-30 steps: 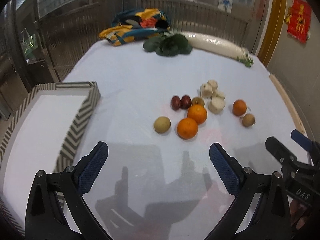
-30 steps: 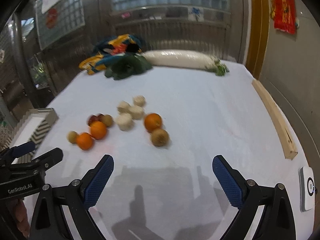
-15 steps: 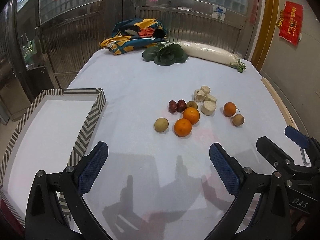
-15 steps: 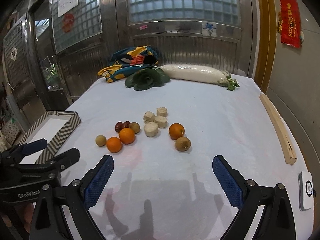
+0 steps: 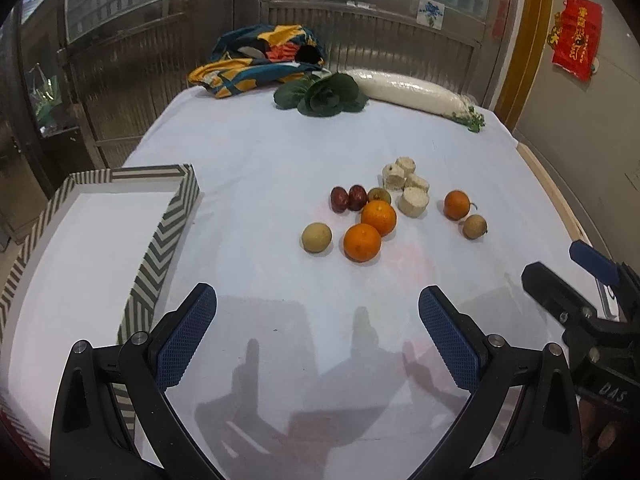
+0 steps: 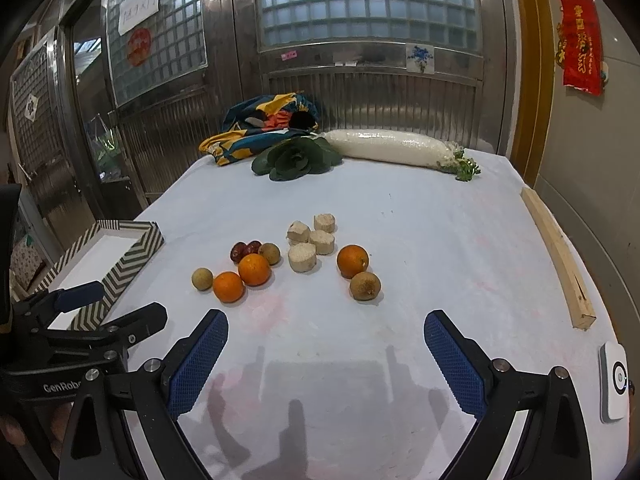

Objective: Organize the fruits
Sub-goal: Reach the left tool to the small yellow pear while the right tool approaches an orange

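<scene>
Tray (image 5: 170, 216) seemingly empty (fruits (image 5: 362, 242) outside on cloth); left gripper (image 5: 318, 336) and right gripper (image 6: 326, 354) gape, holding nothing.

Both views bright, evenly lit from overhead; small light spots reflect in the glass blocks (image 6: 366, 4) behind. Soft grey shadows of the fingers (image 5: 186, 336) fall on the white worktop (image 5: 260, 160) in the near foreground. Strong fisheye bending, black vignette in all 4 corners. Centre sharp; left edge of left view slightly smeared. Mild sheen on worktop.
</scene>
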A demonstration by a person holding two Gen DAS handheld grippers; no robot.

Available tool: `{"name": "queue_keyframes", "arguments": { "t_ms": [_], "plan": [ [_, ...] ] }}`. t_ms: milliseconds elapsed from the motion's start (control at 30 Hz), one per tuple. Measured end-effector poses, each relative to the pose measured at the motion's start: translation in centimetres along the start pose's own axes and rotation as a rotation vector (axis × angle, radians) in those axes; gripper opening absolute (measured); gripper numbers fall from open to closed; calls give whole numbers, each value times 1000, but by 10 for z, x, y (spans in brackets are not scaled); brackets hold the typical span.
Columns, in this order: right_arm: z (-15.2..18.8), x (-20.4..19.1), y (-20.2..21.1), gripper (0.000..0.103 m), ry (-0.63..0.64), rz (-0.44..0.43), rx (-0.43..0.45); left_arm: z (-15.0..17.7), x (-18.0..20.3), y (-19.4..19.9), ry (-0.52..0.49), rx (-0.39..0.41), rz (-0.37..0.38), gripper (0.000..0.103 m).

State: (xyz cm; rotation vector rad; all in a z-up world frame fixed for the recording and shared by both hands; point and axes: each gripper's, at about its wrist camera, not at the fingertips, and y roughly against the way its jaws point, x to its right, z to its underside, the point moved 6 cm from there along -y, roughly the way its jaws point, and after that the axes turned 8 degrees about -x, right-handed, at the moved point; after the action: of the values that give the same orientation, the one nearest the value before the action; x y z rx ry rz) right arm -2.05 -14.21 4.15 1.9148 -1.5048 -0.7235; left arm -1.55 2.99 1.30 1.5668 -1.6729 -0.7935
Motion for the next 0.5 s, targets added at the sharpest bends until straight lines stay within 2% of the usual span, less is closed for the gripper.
{"name": "queue_keyframes", "arguments": {
  "t_ms": [167, 333, 433, 500],
  "plan": [
    [4, 6, -10, 87, -3, -23, -20, 2, -10, -15, -6, -33, -12, 102],
    [6, 7, -22, 70, -6, -79, -47, -5, -10, -25, -7, -47, -4, 102],
    [3, -2, -33, 60, 23, -124, -70, -11, -11, -25, -9, -45, 2, 101],
    [-2, -14, -42, 58, 59, -178, -91, -14, -14, -21, -11, -33, -9, 101]
  ]
}}
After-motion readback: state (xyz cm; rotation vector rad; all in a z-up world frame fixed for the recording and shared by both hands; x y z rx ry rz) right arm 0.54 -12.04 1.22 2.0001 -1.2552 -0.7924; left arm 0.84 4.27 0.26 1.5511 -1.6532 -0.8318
